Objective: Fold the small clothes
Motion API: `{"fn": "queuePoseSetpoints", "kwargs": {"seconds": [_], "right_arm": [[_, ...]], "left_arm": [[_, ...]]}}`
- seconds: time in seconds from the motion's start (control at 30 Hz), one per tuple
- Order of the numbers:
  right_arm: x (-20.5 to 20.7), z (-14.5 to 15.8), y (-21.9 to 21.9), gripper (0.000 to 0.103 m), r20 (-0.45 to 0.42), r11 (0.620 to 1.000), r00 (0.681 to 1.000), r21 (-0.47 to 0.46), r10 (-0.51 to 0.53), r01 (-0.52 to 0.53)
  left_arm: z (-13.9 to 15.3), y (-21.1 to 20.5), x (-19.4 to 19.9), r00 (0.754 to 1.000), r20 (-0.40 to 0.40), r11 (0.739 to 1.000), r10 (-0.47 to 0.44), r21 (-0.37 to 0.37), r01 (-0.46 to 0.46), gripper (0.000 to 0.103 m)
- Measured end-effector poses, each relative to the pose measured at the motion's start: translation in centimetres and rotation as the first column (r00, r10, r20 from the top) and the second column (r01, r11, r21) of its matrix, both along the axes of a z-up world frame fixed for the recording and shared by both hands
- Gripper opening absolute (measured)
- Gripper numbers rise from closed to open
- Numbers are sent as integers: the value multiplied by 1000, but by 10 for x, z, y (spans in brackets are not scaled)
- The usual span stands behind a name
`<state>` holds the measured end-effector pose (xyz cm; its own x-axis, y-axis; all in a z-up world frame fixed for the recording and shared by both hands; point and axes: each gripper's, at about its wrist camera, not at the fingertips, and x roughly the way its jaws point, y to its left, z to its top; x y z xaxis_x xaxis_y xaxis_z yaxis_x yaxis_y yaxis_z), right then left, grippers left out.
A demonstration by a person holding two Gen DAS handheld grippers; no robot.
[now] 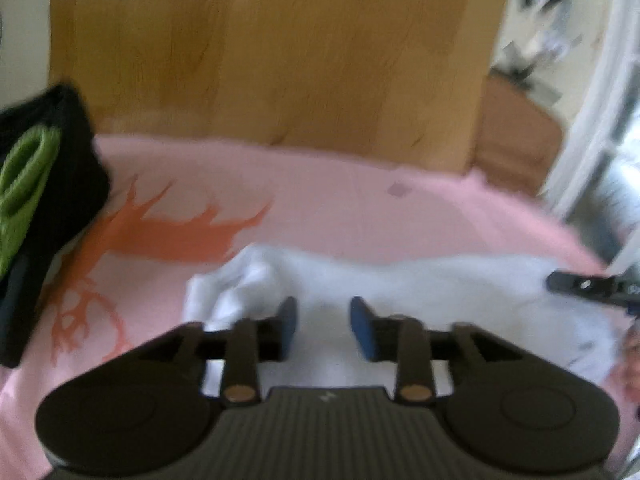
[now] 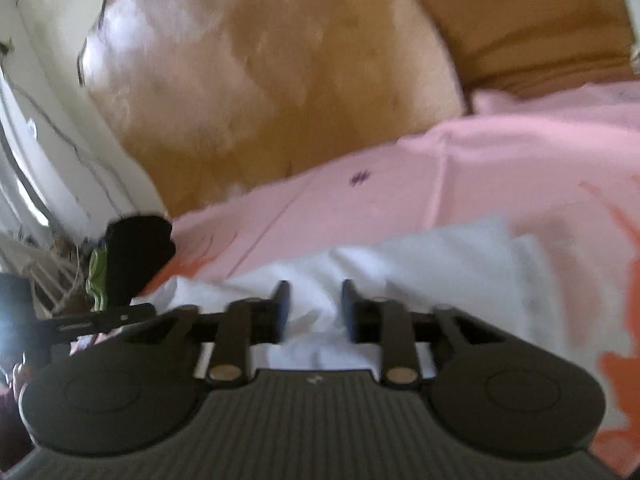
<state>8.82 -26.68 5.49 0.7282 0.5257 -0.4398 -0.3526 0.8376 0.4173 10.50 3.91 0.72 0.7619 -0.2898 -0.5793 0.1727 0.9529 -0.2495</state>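
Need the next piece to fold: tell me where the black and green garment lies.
The black and green garment lies at the left edge of the left wrist view, on the pink sheet, left of the white cloth and beside the orange print.

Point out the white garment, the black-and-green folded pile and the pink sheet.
white garment (image 1: 440, 292): left wrist view, flat middle of cloth.
black-and-green folded pile (image 1: 28, 172): left wrist view, green layer.
pink sheet (image 2: 400, 184): right wrist view, bare stretch behind the garment.
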Motion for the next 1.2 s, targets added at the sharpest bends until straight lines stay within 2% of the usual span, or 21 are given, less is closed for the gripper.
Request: {"fn": "queuePoseSetpoints", "kwargs": {"seconds": [0.1,0.17,0.2,0.23,0.3,0.33,0.4,0.47,0.57,0.63,0.7,0.73,0.83,0.97,1.1,1.17,1.2], "right_arm": [[-13,-1,-7,34,2,999,1000,49,21,-21],[-16,-16,1,33,-37,999,998,13,53,-52],[-17,-30,8,31,-69,997,996,-55,51,-55],[-23,-37,10,30,-28,995,998,-85,50,-52],[-25,-37,10,30,-19,995,999,-87,38,-40],[-24,-34,8,30,-36,997,999,-76,23,-25],[-23,-28,9,33,-39,998,999,-60,6,-8],[-29,-18,16,34,-3,998,999,-41,46,-46],[-33,-13,35,37,27,987,987,-19,160,-160],[-34,-24,53,37,-7,971,972,-50,235,-235],[-30,-45,69,39,-109,959,960,-93,258,-268],[-37,-48,69,40,-67,959,963,-93,262,-268],[-45,-46,64,39,-83,951,956,-104,282,-290],[-46,-27,31,40,-52,978,977,-28,206,-208],[-44,-14,-14,43,-1,997,1000,80,10,-10],[-42,-17,-26,43,-18,995,998,87,-56,57],[-40,-23,-29,43,-39,995,996,57,-77,79]], "left_arm": [[8,-19,-6,994,54,995,-91,-45,94,42],[2,-35,-1,987,53,987,-153,-41,155,45],[-4,-40,3,986,37,986,-165,-26,166,46],[-14,-47,8,986,3,986,-166,6,166,46],[-37,-56,17,987,-54,983,-153,91,158,45],[-40,-59,11,987,-5,979,-164,124,163,46],[-44,-65,5,984,26,969,-178,178,171,47],[-46,-66,4,983,45,968,-178,188,167,47],[-46,-57,8,983,38,979,-178,111,173,48],[-44,-45,12,984,29,984,-174,29,173,48],[-44,-36,11,985,23,985,-171,-28,172,48],[-45,-33,13,985,19,984,-170,-52,170,48],[-46,-31,14,986,17,983,-169,-73,169,48],[-46,-33,13,985,22,983,-174,-63,175,52],[-46,-33,10,984,25,982,-176,-59,177,53],[-46,-34,10,984,26,983,-177,-51,178,54],[-46,-35,10,984,27,983,-178,-43,179,54]]}}
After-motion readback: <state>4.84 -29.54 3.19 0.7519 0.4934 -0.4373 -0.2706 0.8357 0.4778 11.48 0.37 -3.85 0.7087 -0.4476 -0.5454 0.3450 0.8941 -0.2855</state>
